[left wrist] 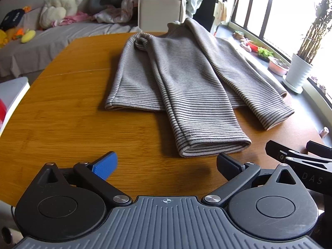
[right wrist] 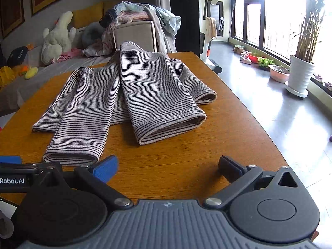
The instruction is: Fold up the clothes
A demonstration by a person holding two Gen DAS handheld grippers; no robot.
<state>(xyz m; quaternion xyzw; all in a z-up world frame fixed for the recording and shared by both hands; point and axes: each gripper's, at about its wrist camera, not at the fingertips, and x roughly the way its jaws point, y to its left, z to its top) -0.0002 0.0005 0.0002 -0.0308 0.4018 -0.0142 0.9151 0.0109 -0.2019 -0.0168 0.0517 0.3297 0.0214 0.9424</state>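
A grey striped sweater point(left wrist: 176, 78) lies on the wooden table point(left wrist: 68, 112), both sleeves folded in over the body with the cuffs pointing towards me. It also shows in the right wrist view point(right wrist: 128, 95). My left gripper point(left wrist: 166, 164) is open and empty, low over the table just short of the nearer sleeve cuff point(left wrist: 215, 143). My right gripper point(right wrist: 168, 166) is open and empty, near the table's front edge, short of the right sleeve cuff point(right wrist: 172, 128). The right gripper's body shows at the right edge of the left wrist view point(left wrist: 300, 159).
A beige chair point(left wrist: 159, 10) piled with clothes stands behind the table. A grey sofa point(left wrist: 41, 43) with plush toys is at the back left. A white plant pot point(right wrist: 300, 76) and small pots stand by the window on the right. The floor lies right of the table point(right wrist: 228, 112).
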